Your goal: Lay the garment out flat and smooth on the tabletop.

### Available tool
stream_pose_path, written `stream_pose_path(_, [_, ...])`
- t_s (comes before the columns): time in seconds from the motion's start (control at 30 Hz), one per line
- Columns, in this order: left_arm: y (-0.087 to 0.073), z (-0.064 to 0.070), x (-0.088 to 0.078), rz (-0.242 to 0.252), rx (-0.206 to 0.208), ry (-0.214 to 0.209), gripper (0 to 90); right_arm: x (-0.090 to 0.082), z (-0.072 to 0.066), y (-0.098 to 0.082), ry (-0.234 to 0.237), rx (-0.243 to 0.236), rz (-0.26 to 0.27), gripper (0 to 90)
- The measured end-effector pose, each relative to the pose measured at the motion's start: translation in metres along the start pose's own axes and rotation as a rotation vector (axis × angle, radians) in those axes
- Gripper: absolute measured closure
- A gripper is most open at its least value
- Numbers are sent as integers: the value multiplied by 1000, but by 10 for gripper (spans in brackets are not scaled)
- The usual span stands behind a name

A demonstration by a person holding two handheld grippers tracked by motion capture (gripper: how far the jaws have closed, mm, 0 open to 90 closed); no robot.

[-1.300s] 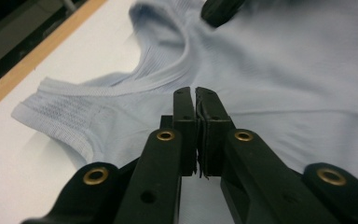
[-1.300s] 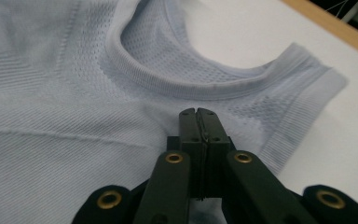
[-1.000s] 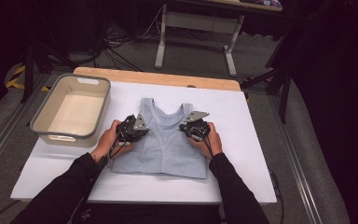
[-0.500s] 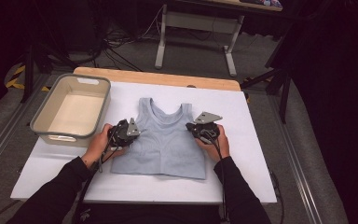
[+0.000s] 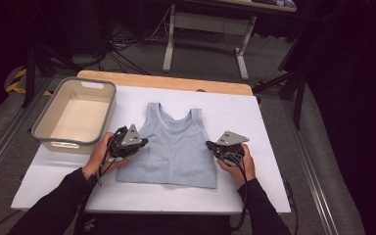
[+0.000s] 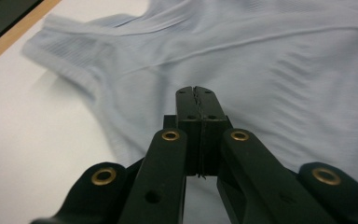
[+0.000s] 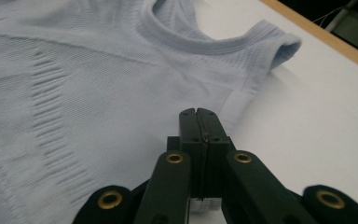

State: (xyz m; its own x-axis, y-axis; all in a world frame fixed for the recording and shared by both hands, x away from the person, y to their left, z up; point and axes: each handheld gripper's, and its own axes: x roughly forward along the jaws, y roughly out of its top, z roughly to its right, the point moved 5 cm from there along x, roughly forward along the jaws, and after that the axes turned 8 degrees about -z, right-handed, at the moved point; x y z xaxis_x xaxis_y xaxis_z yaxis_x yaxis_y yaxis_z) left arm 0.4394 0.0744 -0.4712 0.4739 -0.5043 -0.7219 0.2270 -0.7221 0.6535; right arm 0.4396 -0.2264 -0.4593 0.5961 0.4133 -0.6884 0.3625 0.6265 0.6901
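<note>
I saw the pale blue top [image 5: 172, 147] lying flat mid-bench, straps pointing away, between my left hand-held gripper [image 5: 142, 142] and right hand-held gripper [image 5: 209, 144]; both were pinched closed, empty, flanking its side edges.

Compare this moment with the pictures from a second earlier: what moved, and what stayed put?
Both grippers slid outward off the top: the left gripper to its left edge, the right gripper to its right edge. Their jaws stayed shut, with no cloth between them. The top still lies flat, and the tub has not moved.
</note>
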Motion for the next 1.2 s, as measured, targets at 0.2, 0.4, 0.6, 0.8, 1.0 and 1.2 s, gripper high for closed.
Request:
stream_pose_path(0.2, [-14, 13, 11, -106, 83, 0, 897, 14, -19, -12, 46, -19, -56, 900])
stream_pose_path(0.4, [-28, 12, 7, -92, 32, -36, 897, 21, -27, -13, 39, -42, -70, 900])
stream_pose_path(0.6, [-40, 12, -1, -71, 4, -45, 898, 19, -31, -16, 45, -41, -67, 900])
stream_pose_path(0.8, [-46, 13, -5, -71, 0, -34, 898, 11, -31, -18, 47, -36, -52, 896])
stream_pose_path(1.0, [-29, 8, -7, 9, -10, -12, 897, 2, -15, -14, -13, 16, 14, 890])
stream_pose_path(1.2, [0, -3, -2, 74, -15, 29, 897, 2, -3, -11, -55, 53, 43, 889])
